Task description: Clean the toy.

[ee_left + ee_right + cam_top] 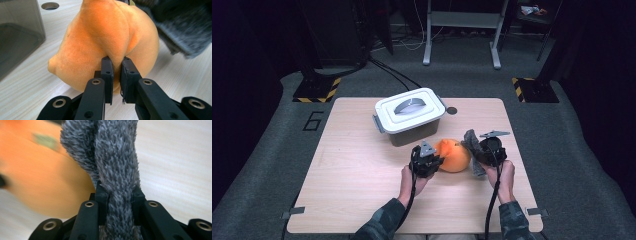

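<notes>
An orange plush toy [454, 155] lies on the wooden table [352, 170] between my two grippers. My left gripper [430, 162] presses in from the toy's left, shut on a fold of the orange plush toy [105, 42]; its jaws pinch the fabric tight. To the toy's right, my right gripper [486, 152] is shut on a grey furry cloth [472, 145]. That grey furry cloth [117, 165] runs up between the jaws, with the orange plush toy [42, 175] blurred just beside it. The grey cloth [180, 25] touches the toy's far side.
A grey plastic box with a white lid and handle [410, 111] stands behind the toy, its dark wall [17, 32] close to my left gripper. A round hole [452, 110] sits in the tabletop near the box. Table legs and cables lie beyond.
</notes>
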A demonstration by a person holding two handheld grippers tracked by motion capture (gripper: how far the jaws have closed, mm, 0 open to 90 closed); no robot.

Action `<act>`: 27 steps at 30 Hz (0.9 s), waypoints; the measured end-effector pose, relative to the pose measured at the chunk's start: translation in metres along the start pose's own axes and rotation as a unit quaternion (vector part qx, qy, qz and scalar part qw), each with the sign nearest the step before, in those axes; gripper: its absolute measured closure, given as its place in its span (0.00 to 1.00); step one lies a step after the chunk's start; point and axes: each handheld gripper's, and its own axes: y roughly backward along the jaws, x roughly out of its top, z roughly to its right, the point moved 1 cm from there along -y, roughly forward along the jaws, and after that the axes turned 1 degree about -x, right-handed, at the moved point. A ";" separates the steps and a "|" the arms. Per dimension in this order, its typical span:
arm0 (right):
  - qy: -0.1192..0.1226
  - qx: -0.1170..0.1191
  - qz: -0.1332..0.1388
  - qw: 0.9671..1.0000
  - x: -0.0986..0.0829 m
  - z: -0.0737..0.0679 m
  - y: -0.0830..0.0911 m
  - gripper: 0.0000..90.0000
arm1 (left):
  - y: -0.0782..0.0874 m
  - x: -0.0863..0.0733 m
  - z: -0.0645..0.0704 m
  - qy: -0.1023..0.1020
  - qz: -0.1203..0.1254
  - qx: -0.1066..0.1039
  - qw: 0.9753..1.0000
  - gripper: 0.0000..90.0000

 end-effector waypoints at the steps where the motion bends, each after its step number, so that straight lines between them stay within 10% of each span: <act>1: 0.004 0.006 0.005 1.000 0.003 -0.004 0.004 0.83 | 0.000 0.000 0.000 0.001 -0.002 -0.001 1.000 0.91; 10: 0.070 0.057 0.027 0.996 0.021 -0.048 0.014 0.82 | 0.000 0.000 0.000 -0.001 -0.005 -0.005 1.000 0.91; 27: 0.054 0.019 0.007 0.998 0.012 -0.027 -0.001 0.83 | -0.001 -0.001 -0.002 -0.002 -0.006 -0.009 1.000 0.91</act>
